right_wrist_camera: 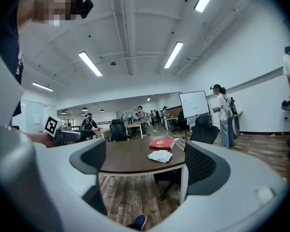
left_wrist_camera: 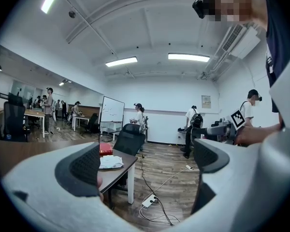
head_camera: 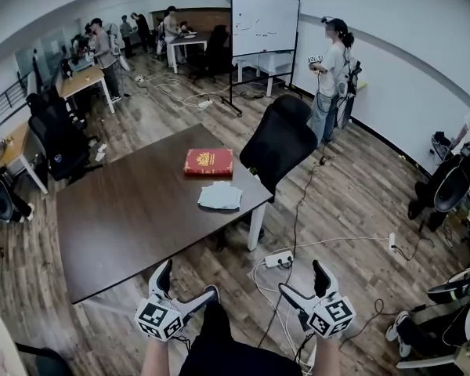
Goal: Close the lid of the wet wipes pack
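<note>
A pale, soft wet wipes pack (head_camera: 220, 196) lies near the right end of the dark brown table (head_camera: 133, 218); its lid is too small to make out. A red flat pack (head_camera: 208, 161) lies just behind it. Both grippers hang low in the head view, well short of the table. My left gripper (head_camera: 186, 282) is open and holds nothing, and so is my right gripper (head_camera: 304, 282). The left gripper view shows the wipes pack (left_wrist_camera: 110, 162) far off between the open fingers (left_wrist_camera: 79, 170). In the right gripper view the wipes pack (right_wrist_camera: 160, 155) and the red pack (right_wrist_camera: 162, 144) also lie far ahead.
A black office chair (head_camera: 280, 139) stands at the table's far right corner. A power strip (head_camera: 279, 259) and cables lie on the wooden floor in front of me. A whiteboard (head_camera: 265, 24), a standing person (head_camera: 329, 77) and other desks with people fill the back.
</note>
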Motion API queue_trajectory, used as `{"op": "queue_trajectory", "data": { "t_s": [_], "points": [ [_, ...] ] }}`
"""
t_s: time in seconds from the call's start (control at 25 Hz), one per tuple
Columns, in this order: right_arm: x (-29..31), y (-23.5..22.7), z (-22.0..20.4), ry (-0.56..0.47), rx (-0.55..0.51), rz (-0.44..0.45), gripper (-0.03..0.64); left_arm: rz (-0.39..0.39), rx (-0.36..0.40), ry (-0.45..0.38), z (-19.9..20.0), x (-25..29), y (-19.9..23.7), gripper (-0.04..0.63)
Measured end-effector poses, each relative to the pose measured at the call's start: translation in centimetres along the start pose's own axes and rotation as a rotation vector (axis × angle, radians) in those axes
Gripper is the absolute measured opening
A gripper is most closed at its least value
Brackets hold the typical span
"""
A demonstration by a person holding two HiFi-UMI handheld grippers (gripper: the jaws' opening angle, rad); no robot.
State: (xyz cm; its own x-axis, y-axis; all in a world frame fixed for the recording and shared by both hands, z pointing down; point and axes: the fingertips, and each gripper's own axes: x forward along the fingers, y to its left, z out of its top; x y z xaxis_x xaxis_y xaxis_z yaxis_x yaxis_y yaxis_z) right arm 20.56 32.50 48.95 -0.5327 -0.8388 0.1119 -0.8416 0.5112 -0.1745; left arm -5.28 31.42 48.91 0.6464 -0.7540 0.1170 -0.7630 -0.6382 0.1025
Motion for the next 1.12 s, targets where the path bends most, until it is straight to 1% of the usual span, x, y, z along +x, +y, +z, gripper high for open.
{"op": "queue_trajectory", "data": {
  "t_s": [0.16,0.32,0.48,0.76,1.12],
  "points": [
    [1.0,-0.3,0.0,0.010,-0.017,0.011,0.522,0.000,-0.006,-0.001,-0.4,1.2,0.7,0.598],
    [2.1,-0.6,-0.2,0.029,-0.011,0.024,0.522,-0.006,-0.015,0.001,-0.5,2.5,1.2,0.598],
    [3.4,-1.2,-0.2,0.024,-0.008,0.033,0.522,-0.008,-0.018,0.006,-0.9,3.3,1.9,0.598],
    [6.6,-1.8,0.3,0.033,-0.001,0.061,0.518,0.010,-0.020,0.018,-0.6,4.6,4.3,0.598],
    [11.8,-2.9,1.7,0.041,0.015,0.076,0.509,0.007,-0.027,0.030,0.5,7.6,8.1,0.598]
  ]
}}
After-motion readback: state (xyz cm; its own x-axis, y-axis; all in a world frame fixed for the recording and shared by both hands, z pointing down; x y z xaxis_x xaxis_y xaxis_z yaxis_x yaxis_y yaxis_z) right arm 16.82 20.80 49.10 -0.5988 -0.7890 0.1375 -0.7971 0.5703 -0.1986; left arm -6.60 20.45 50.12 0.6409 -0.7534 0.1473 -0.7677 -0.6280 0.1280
